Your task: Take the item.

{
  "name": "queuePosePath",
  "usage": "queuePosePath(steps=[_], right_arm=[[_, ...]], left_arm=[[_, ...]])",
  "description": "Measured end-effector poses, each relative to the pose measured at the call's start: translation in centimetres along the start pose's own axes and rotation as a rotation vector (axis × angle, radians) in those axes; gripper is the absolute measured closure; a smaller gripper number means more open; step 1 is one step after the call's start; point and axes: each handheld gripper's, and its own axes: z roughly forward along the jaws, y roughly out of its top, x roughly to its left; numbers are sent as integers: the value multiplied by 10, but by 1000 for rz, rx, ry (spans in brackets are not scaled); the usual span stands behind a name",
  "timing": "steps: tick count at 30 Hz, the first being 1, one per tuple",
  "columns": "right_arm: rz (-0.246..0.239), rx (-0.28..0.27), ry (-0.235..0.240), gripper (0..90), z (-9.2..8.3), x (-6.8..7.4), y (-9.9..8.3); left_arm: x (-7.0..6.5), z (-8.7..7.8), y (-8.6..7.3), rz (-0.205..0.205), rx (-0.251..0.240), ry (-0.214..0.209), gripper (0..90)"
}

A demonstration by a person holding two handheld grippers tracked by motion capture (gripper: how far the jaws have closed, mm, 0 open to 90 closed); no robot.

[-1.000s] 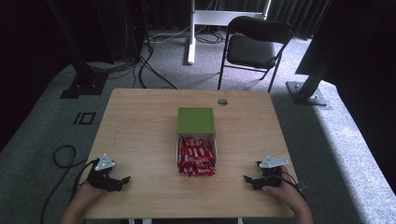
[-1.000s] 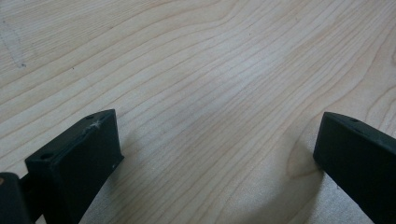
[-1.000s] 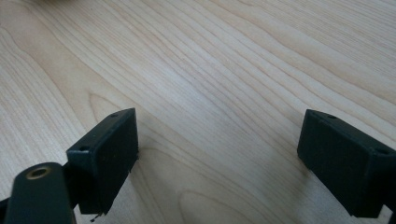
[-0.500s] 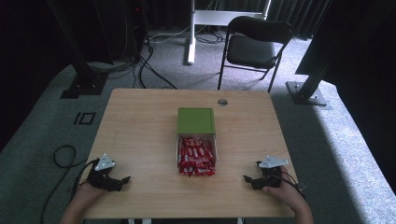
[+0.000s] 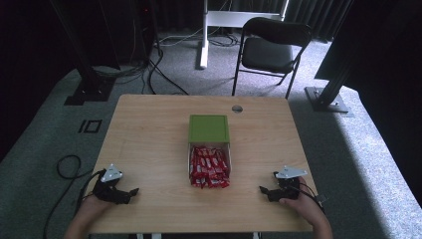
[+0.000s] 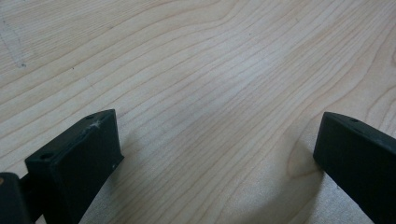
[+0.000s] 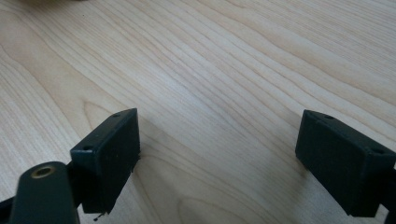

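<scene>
A green box [image 5: 208, 128] stands at the middle of the wooden table [image 5: 149, 134]. Right in front of it a clear container [image 5: 209, 166] holds several red wrapped candy bars. My left gripper [image 5: 130, 192] rests on the table near its front left corner, open, with bare wood between its jaws [image 6: 215, 154]. My right gripper [image 5: 264, 191] rests near the front right corner, also open, nothing between its jaws [image 7: 219, 149]. Both grippers point inward toward the container, well apart from it.
A small round grommet [image 5: 237, 108] sits in the tabletop near the far edge. Behind the table stand a black folding chair [image 5: 271, 50] and a white stand [image 5: 205, 35]. Cables [image 5: 64, 167] lie on the grey carpet at left.
</scene>
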Motion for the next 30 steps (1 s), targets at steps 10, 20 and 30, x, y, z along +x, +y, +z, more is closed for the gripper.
queuePosePath(steps=[10,20,30], right_arm=[[62,-39,10,139,1,3,5],[79,-91,-10,143,-13,5,24],[119,-153,-33,143,-28,12,57]], left_arm=[[0,0,0,-2,0,0,15],[0,0,0,-2,0,0,15],[0,0,0,0,-1,0,15]])
